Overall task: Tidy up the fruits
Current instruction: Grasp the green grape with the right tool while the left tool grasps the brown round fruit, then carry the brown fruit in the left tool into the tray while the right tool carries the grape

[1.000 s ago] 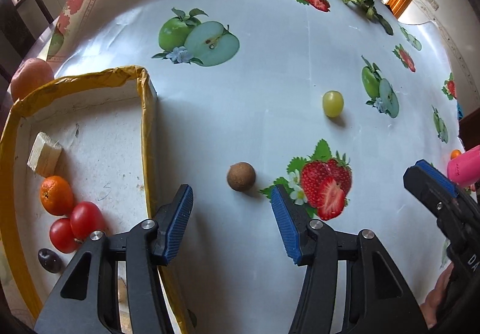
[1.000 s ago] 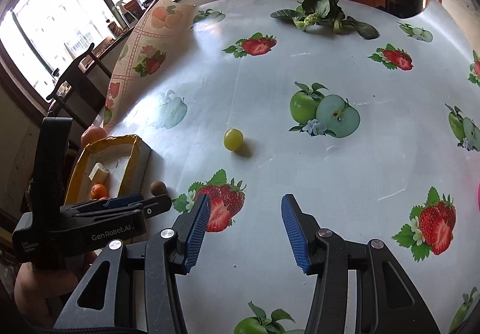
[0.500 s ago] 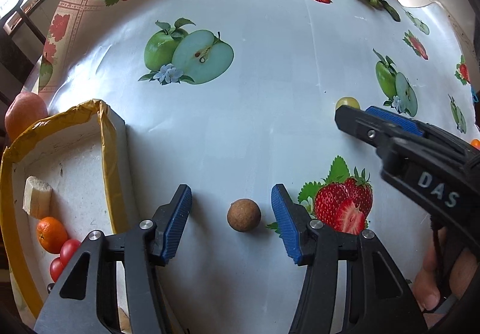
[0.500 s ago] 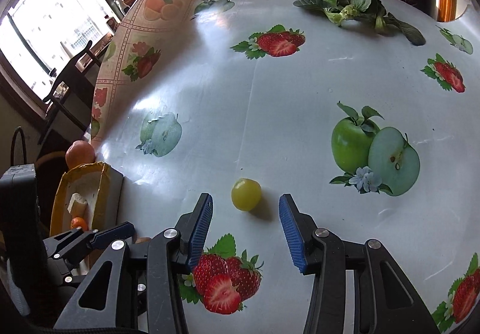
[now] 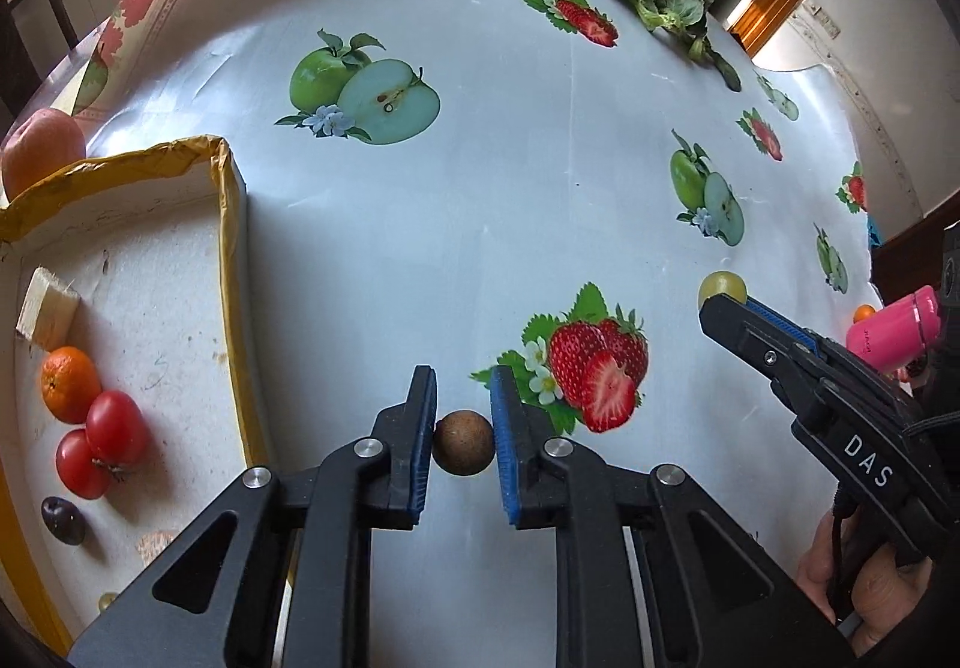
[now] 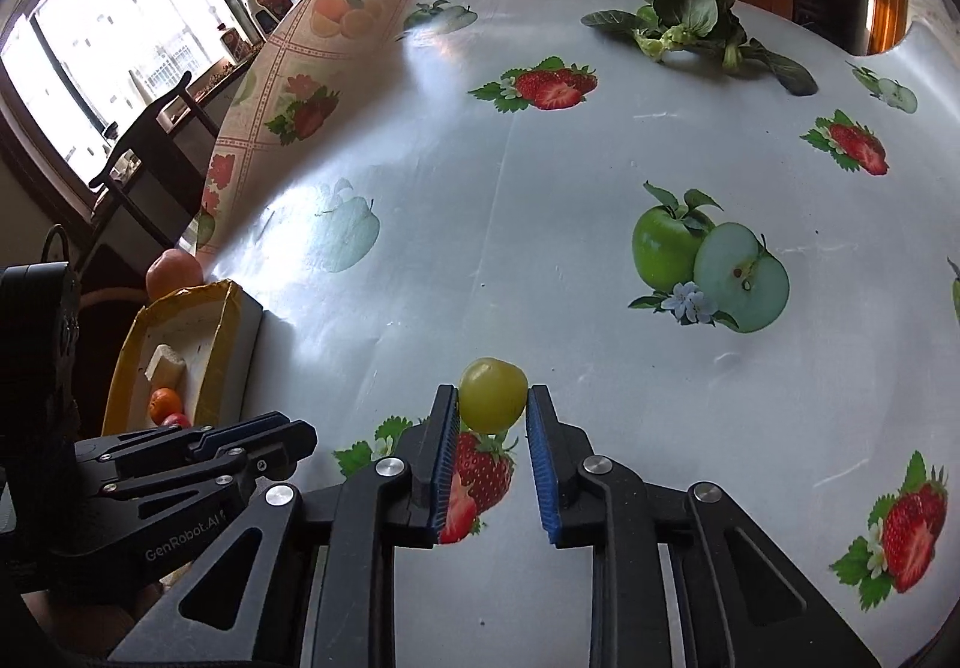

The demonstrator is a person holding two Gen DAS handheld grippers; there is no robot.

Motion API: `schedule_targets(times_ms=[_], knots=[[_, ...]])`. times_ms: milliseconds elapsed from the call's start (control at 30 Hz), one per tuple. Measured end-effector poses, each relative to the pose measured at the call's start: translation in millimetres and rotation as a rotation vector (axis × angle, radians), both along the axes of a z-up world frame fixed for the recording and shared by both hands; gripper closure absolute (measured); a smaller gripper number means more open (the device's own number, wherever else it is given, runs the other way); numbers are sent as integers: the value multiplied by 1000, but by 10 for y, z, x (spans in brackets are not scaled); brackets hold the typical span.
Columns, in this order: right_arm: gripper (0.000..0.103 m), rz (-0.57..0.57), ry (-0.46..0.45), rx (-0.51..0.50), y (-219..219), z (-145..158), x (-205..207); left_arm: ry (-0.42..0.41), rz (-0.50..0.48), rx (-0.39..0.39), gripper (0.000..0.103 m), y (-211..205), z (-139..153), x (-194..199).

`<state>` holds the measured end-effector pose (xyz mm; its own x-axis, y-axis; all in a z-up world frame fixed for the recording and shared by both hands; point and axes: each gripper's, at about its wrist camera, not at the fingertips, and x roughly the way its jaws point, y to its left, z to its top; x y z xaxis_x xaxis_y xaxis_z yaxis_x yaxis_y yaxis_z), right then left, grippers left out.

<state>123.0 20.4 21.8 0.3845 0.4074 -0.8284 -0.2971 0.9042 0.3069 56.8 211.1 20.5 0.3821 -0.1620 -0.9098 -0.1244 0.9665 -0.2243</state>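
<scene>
My left gripper [image 5: 462,392] is shut on a small brown round fruit [image 5: 464,441] low on the fruit-print tablecloth, just right of the yellow-rimmed white tray [image 5: 234,224]. My right gripper [image 6: 489,416] is shut on a yellow-green grape [image 6: 493,395] held between its fingertips. The grape [image 5: 722,287] and the right gripper also show at the right of the left wrist view. The tray holds a mandarin [image 5: 69,383], two red tomatoes [image 5: 99,449], a dark plum [image 5: 62,519] and a pale cut piece [image 5: 47,308]. The tray shows in the right wrist view [image 6: 228,332] too.
A peach-coloured fruit [image 5: 39,152] sits behind the tray's far corner. A leafy green vegetable [image 6: 696,26] lies at the far side of the table. A pink bottle [image 5: 894,329] and a small orange fruit [image 5: 864,312] are at the right edge.
Both grippers moved forward around their fruits and closed: the left on the brown fruit, the right on the grape.
</scene>
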Motion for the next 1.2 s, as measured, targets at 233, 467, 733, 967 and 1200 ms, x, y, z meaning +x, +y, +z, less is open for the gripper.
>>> schedule_targets(times_ms=[233,467,733,967,1200], knots=[[80,-39,-12,40,-183,239,-414,-47,2,-29,87,-1,246,-364],[80,-24,-33,50,-184,449,-818,-96,18,-60,87,118,457,-721],[80,38,-56,57,-1,628,-1216,-137,38,-19,87,230,650,-1039],[80,123,-80,48,294,719,-1465,-146,90,54,87,472,712,-1261],[80,175,-87,42,524,753,-1593,-145,149,61,87,756,698,-1441]])
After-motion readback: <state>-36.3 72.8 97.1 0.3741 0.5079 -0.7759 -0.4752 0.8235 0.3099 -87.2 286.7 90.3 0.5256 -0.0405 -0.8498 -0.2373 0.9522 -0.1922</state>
